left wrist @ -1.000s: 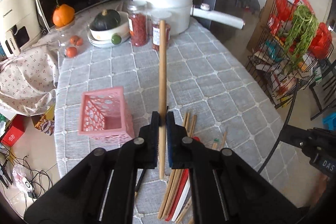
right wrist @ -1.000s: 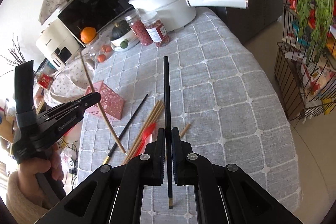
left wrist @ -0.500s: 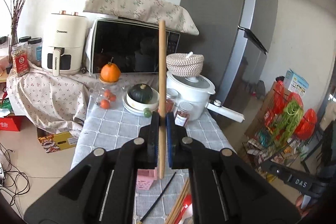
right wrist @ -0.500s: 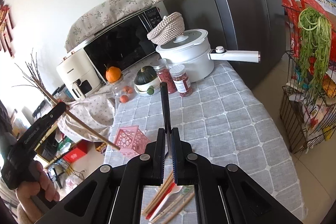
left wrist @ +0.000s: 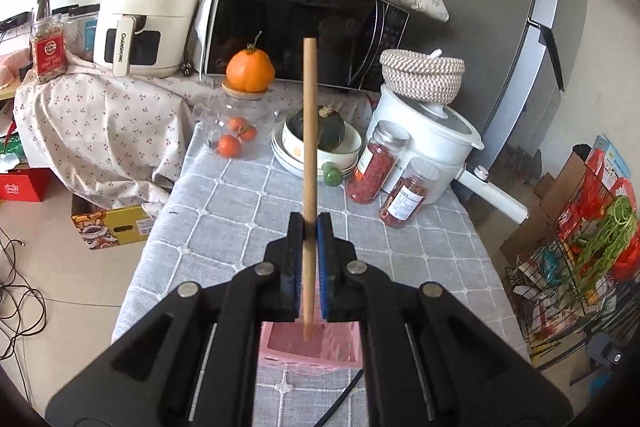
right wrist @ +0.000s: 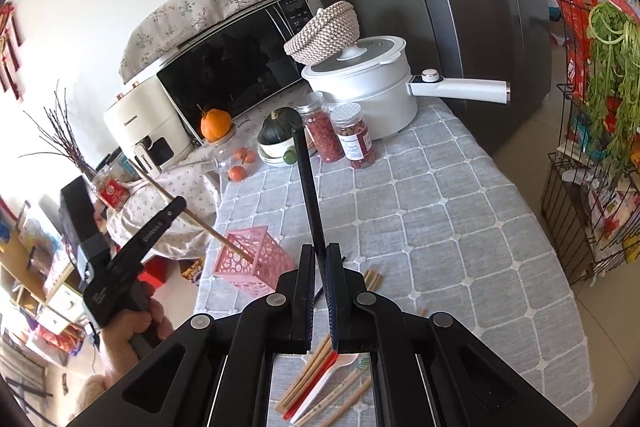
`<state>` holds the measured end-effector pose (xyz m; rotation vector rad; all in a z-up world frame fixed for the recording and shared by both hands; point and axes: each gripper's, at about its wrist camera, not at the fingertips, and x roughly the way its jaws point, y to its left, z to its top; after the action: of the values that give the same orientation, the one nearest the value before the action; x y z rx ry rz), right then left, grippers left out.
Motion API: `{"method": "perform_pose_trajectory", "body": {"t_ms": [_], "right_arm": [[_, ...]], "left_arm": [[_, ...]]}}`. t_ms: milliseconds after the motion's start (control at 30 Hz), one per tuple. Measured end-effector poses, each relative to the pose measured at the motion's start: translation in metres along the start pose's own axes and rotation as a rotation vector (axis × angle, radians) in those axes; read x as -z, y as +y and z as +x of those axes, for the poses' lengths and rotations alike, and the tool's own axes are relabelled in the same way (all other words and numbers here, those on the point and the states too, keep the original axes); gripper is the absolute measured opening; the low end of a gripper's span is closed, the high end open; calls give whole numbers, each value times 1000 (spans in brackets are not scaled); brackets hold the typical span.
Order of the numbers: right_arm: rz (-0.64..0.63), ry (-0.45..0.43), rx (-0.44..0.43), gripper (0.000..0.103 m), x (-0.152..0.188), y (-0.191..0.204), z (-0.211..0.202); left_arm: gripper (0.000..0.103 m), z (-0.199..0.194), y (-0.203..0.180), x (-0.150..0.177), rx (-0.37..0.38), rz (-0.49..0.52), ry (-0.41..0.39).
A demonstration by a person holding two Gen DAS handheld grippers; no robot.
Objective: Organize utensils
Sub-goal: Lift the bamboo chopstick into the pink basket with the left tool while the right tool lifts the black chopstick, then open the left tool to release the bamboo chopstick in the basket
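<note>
Left-gripper chopstick [left wrist: 309,147]: bare matt wood. Right-gripper chopstick [right wrist: 310,203]: black, slight sheen. Basket [right wrist: 260,259]: pink perforated plastic. Gripper fingers [left wrist: 290,267]: matt black plastic, blue pads inside, metal pivot pins. Surface [right wrist: 440,211]: grey woven cloth, stitched white grid. At its far edge: glossy white pot [right wrist: 372,87], clear jars [right wrist: 354,135], woven rope lid [right wrist: 324,31].

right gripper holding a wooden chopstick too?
No, the right gripper is shut on a black chopstick; the wooden chopstick is in the left gripper.
</note>
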<state>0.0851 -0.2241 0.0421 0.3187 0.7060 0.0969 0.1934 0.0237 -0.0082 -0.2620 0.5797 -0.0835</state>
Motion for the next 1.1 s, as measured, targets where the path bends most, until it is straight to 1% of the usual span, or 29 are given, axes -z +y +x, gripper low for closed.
{"method": "perform_pose_trajectory", "body": {"t_ms": [67, 167, 233, 267, 300, 367, 433, 467, 500, 533, 567, 600, 667, 700, 767, 867, 933, 967, 1033, 1100], "right_arm": [[-8, -1, -3, 5, 0, 2, 1], [-19, -1, -6, 5, 1, 5, 2], [-23, 0, -9, 5, 1, 6, 3], [-24, 0, -10, 5, 1, 6, 3], [-26, 0, -14, 5, 1, 7, 4], [-32, -5, -22, 5, -2, 10, 3], [-38, -9, -33, 5, -3, 13, 0], [-42, -14, -39, 5, -5, 14, -2], [-46, -20, -45, 5, -7, 16, -4], [-46, -23, -53, 5, -8, 17, -6], [-47, -25, -64, 5, -10, 19, -7], [-45, -25, -76, 5, -11, 21, -8], [-33, -17, -110, 5, -14, 24, -8], [-27, -11, -128, 5, -15, 27, -7], [-15, -1, -159, 5, -18, 32, -4], [6, 13, -208, 3, -24, 42, 2], [14, 11, -231, 3, -31, 51, 4], [7, 7, -240, 3, -35, 57, 4], [-14, -6, -235, 3, -42, 69, 5], [-41, -6, -233, 3, -50, 81, 7]], "left_arm": [[8, 9, 0, 3, -1, 12, 32], [8, 16, 2, 7, 7, -7, 62], [10, 16, 2, 6, -3, -14, 67], [21, 15, 1, 5, -9, -13, 68], [36, 15, 1, 4, -10, -10, 69], [48, 8, 1, 2, -18, 0, 65], [55, -1, 1, 1, -39, 12, 67], [62, -9, 1, 2, -50, 15, 78], [68, -15, 2, 3, -72, 19, 85], [71, -23, 1, 5, -106, 33, 91], [78, -29, 0, 7, -139, 56, 101], [82, -37, -2, 11, -170, 80, 111], [83, -51, -2, 20, -206, 112, 147], [84, -56, 0, 24, -220, 109, 174], [84, -66, 9, 34, -226, 71, 242], [85, -81, 22, 50, -193, 14, 289], [85, -86, 27, 60, -177, 12, 294], [85, -85, 30, 63, -168, 12, 311], [85, -80, 34, 63, -140, -1, 346], [85, -79, 40, 63, -116, -8, 361]]}}
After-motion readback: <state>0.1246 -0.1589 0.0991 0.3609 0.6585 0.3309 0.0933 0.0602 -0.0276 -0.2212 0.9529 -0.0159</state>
